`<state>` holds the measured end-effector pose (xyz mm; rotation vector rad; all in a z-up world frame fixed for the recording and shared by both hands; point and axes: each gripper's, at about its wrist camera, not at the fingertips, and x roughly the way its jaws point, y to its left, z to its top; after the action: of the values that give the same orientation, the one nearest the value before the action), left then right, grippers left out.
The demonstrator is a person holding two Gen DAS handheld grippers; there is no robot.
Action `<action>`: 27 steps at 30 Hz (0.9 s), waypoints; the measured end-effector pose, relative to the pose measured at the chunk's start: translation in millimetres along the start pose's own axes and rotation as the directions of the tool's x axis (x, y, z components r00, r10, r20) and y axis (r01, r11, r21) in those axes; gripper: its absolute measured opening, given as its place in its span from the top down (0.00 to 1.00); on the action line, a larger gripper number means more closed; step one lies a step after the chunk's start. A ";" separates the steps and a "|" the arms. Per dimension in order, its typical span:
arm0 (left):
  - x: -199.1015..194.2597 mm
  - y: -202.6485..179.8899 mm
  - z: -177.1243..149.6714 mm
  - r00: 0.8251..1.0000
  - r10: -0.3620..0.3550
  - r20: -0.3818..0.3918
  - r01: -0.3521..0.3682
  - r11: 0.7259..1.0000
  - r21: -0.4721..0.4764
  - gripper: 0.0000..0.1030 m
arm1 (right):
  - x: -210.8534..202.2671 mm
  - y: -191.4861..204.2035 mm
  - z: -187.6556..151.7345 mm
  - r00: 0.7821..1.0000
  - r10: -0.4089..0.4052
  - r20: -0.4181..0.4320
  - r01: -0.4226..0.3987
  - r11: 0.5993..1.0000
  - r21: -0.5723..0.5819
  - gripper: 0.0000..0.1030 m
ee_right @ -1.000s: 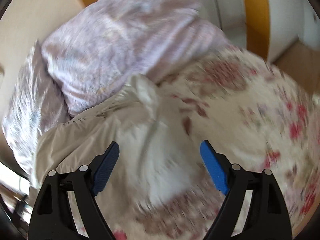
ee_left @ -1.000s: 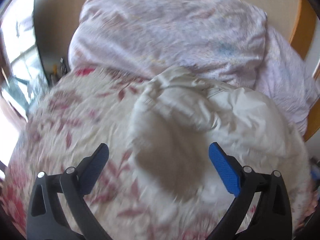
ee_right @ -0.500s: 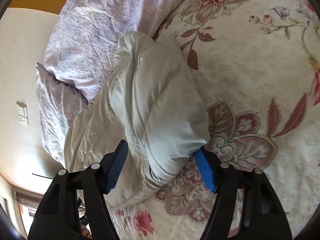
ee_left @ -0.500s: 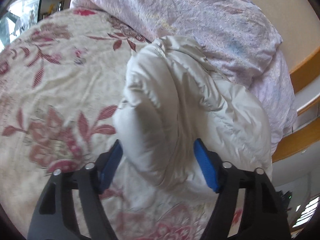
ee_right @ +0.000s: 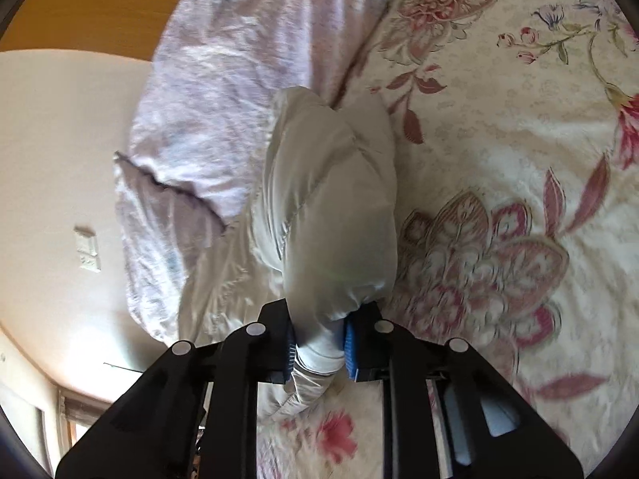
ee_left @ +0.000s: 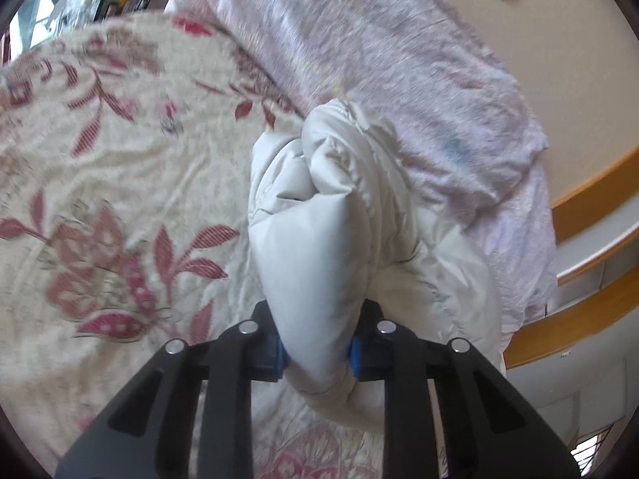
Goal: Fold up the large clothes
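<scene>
A white padded jacket [ee_left: 319, 247] lies bunched on a floral bedspread [ee_left: 120, 183], against a lilac duvet. My left gripper [ee_left: 318, 353] is shut on a puffy fold of the jacket, its blue pads pinching it from both sides. In the right wrist view the same jacket [ee_right: 331, 215] rises in a thick fold and my right gripper [ee_right: 318, 351] is shut on its near end. The fabric hides most of both pairs of pads.
A crumpled lilac duvet [ee_left: 399, 80] is heaped behind the jacket, also in the right wrist view [ee_right: 223, 92]. A wooden bed frame [ee_left: 579, 207] curves at the right. A wall switch [ee_right: 88, 251] sits on the beige wall. The floral bedspread [ee_right: 519, 159] extends to the right.
Both grippers went from wide open above the jacket to closed on its folds. The jacket has been gathered up into a thick ridge between them.
</scene>
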<state>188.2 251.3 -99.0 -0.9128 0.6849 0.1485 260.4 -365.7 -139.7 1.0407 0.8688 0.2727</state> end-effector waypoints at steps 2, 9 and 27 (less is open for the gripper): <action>-19.1 5.9 -4.0 1.000 -0.004 0.007 0.004 1.000 0.013 0.79 | -7.6 1.7 -9.1 1.000 0.011 -0.016 -0.011 1.000 -0.018 0.81; -81.3 48.5 -31.7 1.000 0.000 -0.012 0.000 1.000 0.030 0.78 | -30.0 -9.9 -59.5 0.995 -0.008 -0.096 0.000 0.996 -0.086 0.81; -127.9 68.6 -61.9 0.994 0.089 0.059 -0.097 0.985 0.144 0.22 | -91.6 55.5 -111.3 0.902 -0.306 0.305 0.425 0.754 -0.502 0.45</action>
<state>31.1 266.6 -94.1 -0.7340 0.6808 0.2016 129.6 -319.4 -71.9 0.3218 0.7222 0.0684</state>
